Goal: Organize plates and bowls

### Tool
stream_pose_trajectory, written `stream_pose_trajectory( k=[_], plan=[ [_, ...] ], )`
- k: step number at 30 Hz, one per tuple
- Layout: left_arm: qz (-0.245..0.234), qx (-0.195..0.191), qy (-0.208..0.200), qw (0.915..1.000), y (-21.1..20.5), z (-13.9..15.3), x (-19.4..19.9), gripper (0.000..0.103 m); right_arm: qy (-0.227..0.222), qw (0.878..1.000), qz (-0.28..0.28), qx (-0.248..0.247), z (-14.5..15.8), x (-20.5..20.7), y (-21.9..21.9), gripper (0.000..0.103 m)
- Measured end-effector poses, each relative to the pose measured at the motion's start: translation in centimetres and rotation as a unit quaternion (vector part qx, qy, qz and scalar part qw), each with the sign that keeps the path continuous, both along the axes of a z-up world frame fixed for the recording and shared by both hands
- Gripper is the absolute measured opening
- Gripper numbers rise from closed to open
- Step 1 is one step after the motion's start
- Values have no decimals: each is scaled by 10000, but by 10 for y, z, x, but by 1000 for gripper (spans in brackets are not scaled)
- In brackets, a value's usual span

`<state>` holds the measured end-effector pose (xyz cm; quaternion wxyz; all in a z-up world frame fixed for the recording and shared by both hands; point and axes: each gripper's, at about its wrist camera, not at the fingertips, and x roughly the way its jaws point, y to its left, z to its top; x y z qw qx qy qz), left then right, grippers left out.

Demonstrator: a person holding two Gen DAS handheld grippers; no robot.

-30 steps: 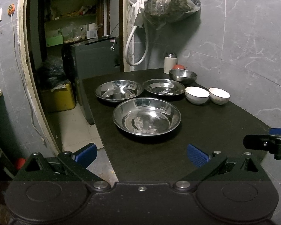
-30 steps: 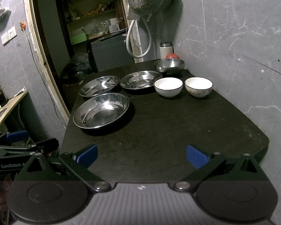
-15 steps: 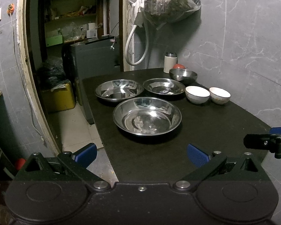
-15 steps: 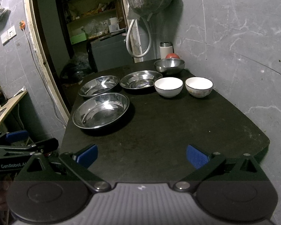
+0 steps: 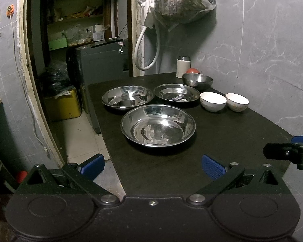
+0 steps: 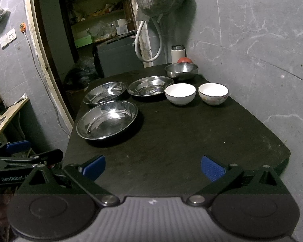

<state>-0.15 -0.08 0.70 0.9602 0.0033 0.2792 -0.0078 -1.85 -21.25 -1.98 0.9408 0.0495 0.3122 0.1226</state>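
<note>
Three steel plates sit on the black table (image 5: 222, 141): a near one (image 5: 158, 125) (image 6: 107, 120), a far left one (image 5: 127, 97) (image 6: 105, 92) and a far right one (image 5: 176, 95) (image 6: 150, 88). A steel bowl (image 5: 197, 79) (image 6: 181, 70) stands behind them. Two white bowls (image 5: 213, 101) (image 5: 237, 102) stand side by side at the right, also in the right wrist view (image 6: 180, 93) (image 6: 213, 93). My left gripper (image 5: 152, 166) is open and empty over the table's near left edge. My right gripper (image 6: 153, 167) is open and empty over the near edge.
A white canister (image 5: 183, 67) and a red object (image 5: 193, 70) stand at the table's far corner by the grey wall. A bag (image 5: 183, 2) and a white hose (image 5: 145, 46) hang above. A doorway with a yellow box (image 5: 63, 104) lies left of the table.
</note>
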Motion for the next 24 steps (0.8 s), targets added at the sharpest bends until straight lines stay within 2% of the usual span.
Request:
stream_pose_trajectory(
  k=[19, 24],
  plan=[
    [-4, 18, 23, 10000, 2, 1, 0, 102, 10, 10000, 0, 2, -1, 1, -1, 103],
    [-38, -73, 199, 9998, 6, -4, 8, 102, 47, 10000, 9, -6, -2, 5, -2, 103]
  ],
)
